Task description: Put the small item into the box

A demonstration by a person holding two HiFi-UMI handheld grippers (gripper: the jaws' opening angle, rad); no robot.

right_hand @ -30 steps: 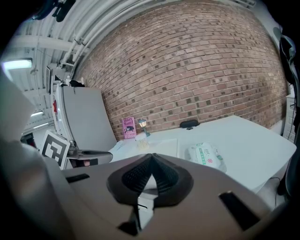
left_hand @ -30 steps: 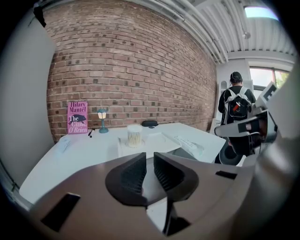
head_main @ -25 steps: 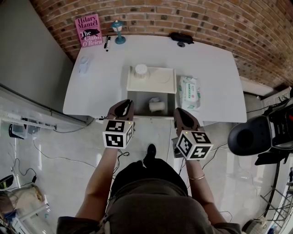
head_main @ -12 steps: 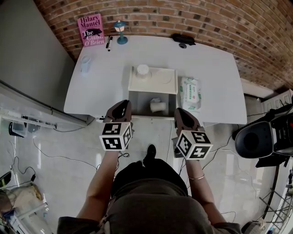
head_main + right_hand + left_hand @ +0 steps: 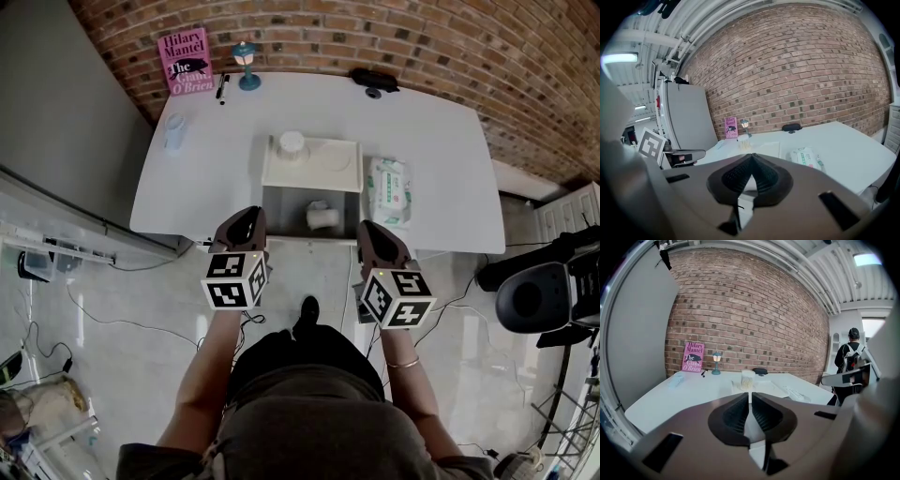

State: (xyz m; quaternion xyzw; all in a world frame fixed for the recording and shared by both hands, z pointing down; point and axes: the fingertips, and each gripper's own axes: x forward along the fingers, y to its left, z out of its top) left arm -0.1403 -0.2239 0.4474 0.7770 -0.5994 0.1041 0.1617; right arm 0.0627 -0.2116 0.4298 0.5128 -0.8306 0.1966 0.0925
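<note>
A white table (image 5: 450, 150) stands against a brick wall (image 5: 422, 37) on glossy floor (image 5: 94, 309).

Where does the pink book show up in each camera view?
Head view: pink book at top left, upright against the brick wall.
Left gripper view: pink book left of centre, at the foot of the wall.
Right gripper view: pink book small, just left of centre, against the wall.
Shared landmark: the small blue lamp stands just right of the book in all three views.
</note>
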